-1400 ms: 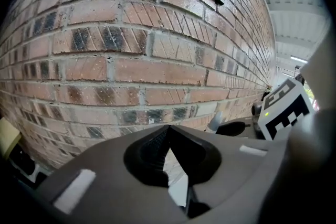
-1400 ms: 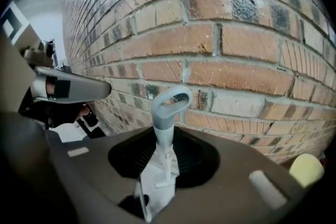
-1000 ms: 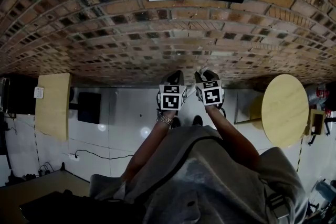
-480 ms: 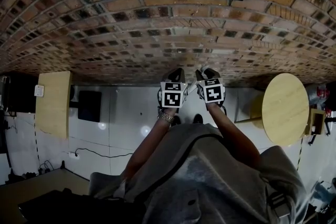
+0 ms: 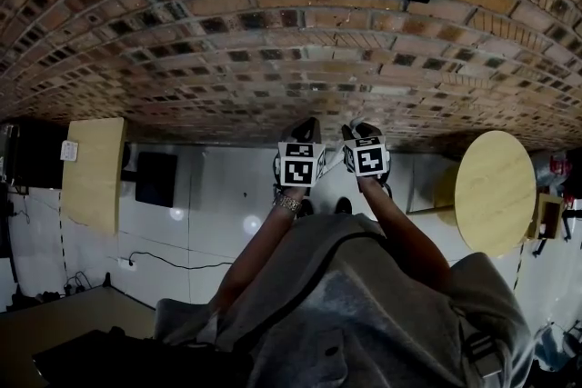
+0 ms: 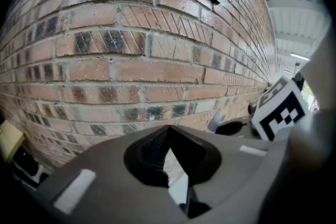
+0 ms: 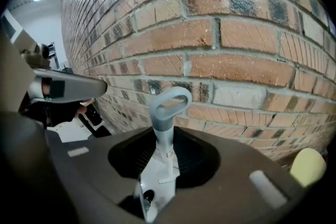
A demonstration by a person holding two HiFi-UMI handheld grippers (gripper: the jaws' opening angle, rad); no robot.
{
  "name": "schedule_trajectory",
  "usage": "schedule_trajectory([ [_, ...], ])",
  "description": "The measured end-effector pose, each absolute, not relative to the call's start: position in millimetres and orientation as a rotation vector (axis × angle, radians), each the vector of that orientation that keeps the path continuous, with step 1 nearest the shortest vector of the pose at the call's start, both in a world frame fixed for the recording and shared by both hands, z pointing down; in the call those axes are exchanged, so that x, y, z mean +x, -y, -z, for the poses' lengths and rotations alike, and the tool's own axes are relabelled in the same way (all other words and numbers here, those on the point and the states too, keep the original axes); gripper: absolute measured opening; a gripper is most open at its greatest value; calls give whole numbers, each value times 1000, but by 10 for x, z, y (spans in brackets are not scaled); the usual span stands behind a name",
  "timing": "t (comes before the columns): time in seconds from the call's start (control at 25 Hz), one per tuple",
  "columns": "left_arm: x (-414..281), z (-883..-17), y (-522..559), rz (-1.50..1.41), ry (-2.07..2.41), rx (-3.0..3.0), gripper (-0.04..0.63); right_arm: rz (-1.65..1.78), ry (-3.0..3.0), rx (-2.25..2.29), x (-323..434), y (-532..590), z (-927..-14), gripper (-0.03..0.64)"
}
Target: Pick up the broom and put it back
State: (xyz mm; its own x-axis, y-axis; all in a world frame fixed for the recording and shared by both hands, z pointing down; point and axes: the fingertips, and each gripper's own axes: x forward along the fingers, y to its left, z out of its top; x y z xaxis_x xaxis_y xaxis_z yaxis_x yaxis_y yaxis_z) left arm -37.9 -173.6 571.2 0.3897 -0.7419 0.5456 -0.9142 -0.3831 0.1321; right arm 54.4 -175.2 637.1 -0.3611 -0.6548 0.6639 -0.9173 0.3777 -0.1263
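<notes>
One pair, the right tongs, clamps the broom, loop end past its jaws, the left tongs closed empty alongside; likely the put-back step, next leaning it on the brick wall ahead

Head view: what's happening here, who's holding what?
A person stands facing a brick wall with both tools held close to it. The right tool is shut on the broom handle, just below its grey hanging loop. The left tool sits beside it, jaws together on nothing. The broom's head is out of view.
</notes>
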Motion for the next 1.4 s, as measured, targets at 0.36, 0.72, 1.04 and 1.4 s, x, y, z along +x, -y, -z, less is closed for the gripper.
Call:
schedule_trajectory([
  [0.36,-581,-5758,1655,-564,1477,2182,-3,-730,1988,1245,516,1878,-7362,98],
  [0.72,-818,-5904,1518,-594,1532,2090,-3,-668,1950,1254,561,2134,-7688,98],
  [1.04,-720,-5935,1521,-595,1528,2083,-3,-710,1943,1240,580,2354,-7637,163],
  [1.4,-438,-5920,1502,-596,1513,2097,-3,-738,1979,1261,692,2276,-7452,206],
])
